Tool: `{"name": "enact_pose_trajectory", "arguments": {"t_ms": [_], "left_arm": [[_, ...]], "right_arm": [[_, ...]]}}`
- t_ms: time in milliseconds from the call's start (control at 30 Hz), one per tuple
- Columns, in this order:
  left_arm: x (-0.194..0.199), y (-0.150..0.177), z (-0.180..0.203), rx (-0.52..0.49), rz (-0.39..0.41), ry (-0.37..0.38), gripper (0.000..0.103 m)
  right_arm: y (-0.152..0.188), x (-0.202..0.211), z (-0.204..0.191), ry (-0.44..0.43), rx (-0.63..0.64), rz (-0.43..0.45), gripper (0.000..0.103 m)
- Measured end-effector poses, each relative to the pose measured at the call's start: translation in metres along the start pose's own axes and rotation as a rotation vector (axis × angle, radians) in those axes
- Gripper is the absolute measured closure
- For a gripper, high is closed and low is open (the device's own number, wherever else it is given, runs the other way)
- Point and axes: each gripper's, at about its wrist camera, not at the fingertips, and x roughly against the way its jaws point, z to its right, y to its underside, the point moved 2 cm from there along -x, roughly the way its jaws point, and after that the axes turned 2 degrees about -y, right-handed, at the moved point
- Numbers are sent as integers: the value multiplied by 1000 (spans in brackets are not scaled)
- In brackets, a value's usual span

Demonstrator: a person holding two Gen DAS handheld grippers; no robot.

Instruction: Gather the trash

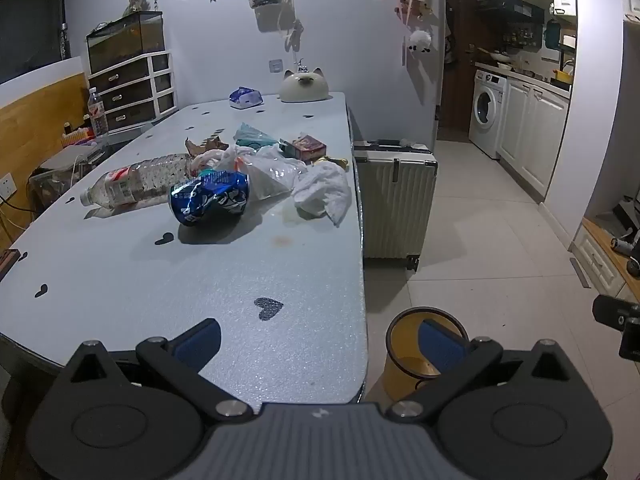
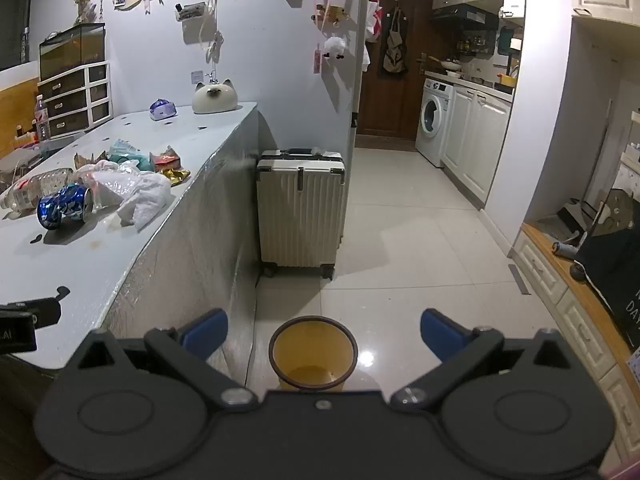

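While both grippers stand spread wide and grasp nothing, the pale grey table (image 1: 120, 280) stretches ahead of the left gripper (image 1: 320, 344); the round yellow plastic bin (image 2: 313, 354) sits on the floor between the right gripper (image 2: 322, 338) fingers; the crushed blue drink can (image 1: 210, 198) lies well beyond the left fingers, among the trash.

Both wrist views look forward-down, sharing table (image 1: 120, 280), bin (image 2: 312, 348)
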Motion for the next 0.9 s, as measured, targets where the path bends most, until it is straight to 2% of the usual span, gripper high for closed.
{"name": "enact_pose_trajectory", "arguments": {"t_ms": [900], "left_arm": [[0,0,0,4,1,4,0]], "right_arm": [[0,0,1,2,1,4,0]]}}
